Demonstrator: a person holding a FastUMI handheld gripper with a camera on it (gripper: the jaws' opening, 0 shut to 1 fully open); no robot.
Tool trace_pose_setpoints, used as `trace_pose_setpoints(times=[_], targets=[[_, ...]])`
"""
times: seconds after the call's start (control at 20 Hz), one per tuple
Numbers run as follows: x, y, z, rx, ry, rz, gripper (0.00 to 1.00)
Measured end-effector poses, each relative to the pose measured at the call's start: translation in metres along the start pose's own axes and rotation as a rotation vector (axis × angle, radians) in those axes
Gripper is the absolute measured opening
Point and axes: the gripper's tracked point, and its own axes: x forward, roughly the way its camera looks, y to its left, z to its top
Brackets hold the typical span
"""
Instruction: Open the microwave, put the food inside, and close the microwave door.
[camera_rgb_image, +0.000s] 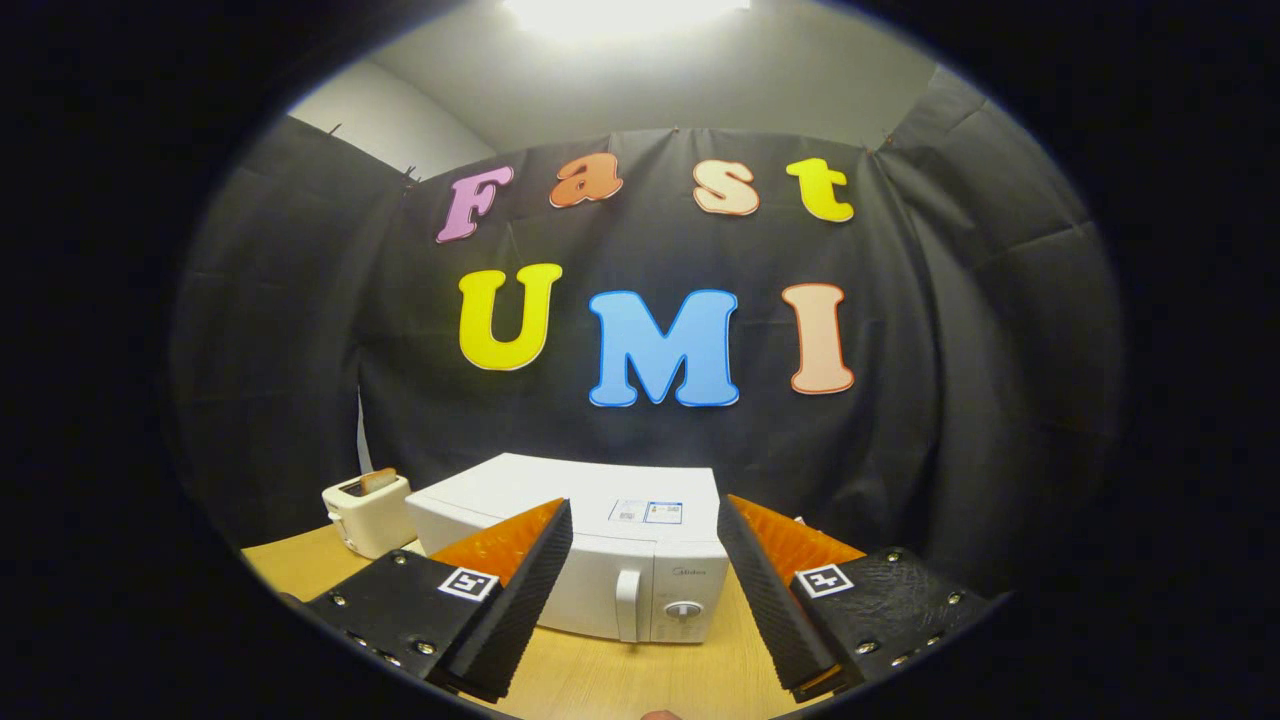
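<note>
The gripper (645, 540) hangs above the wooden desk (610, 675), jaws spread wide and empty, with the closed white microwave (600, 560) beyond them. Its door handle (627, 604) is slim; a misaligned approach could slip off or shove the oven toward the toaster (368, 513).

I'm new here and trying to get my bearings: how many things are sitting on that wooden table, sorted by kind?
Microwave, white, door closed: 1
Toaster, white, with a slice of toast sticking out: 1
Total appliances: 2

The claw is open, holding nothing, with the microwave just ahead between its fingers. All stand on the table.
</note>
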Motion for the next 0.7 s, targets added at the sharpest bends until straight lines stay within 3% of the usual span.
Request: trace_pose_setpoints(times=[0.25,0.7], targets=[[0.037,0.006,-0.032,0.035,0.063,0.017,0.93],[0.084,0.007,-0.101,-0.014,0.195,-0.001,0.93]])
